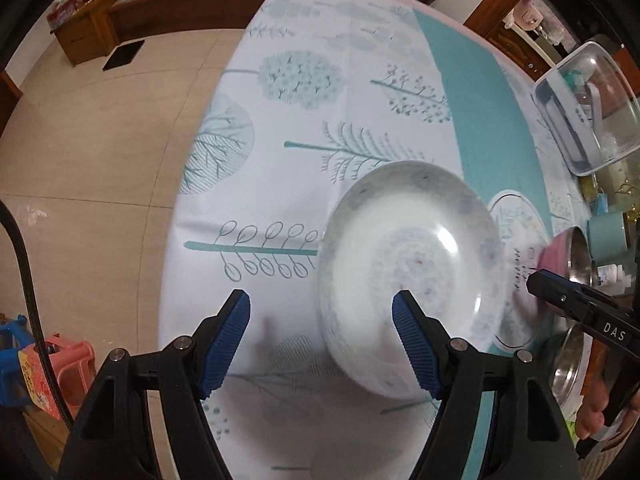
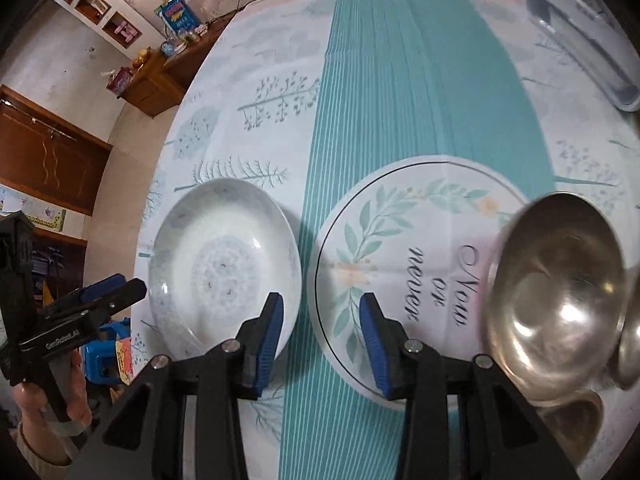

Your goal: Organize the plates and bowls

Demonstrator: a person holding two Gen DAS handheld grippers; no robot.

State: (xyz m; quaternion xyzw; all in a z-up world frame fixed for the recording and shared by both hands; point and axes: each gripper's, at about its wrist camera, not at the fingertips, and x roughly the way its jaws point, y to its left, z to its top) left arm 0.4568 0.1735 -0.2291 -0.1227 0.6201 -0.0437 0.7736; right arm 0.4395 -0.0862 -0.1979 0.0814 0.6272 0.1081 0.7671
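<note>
- White bowl [image 2: 224, 264] resting on desk [image 2: 400, 80], beside steel bowl [image 2: 556, 304].
- Left gripper [image 1: 320, 344] spread wide, empty.
- Right gripper [image 2: 322, 340] likewise parted, holding nothing.

Light: even, soft indoor | Glare: white bowl [image 1: 408, 276] at 4 o'clock, steel bowl [image 2: 556, 300] at 3 o'clock | Blur: white bowl smeared in left view | Edges: fisheye bend, black corners | Shadows: faint
</note>
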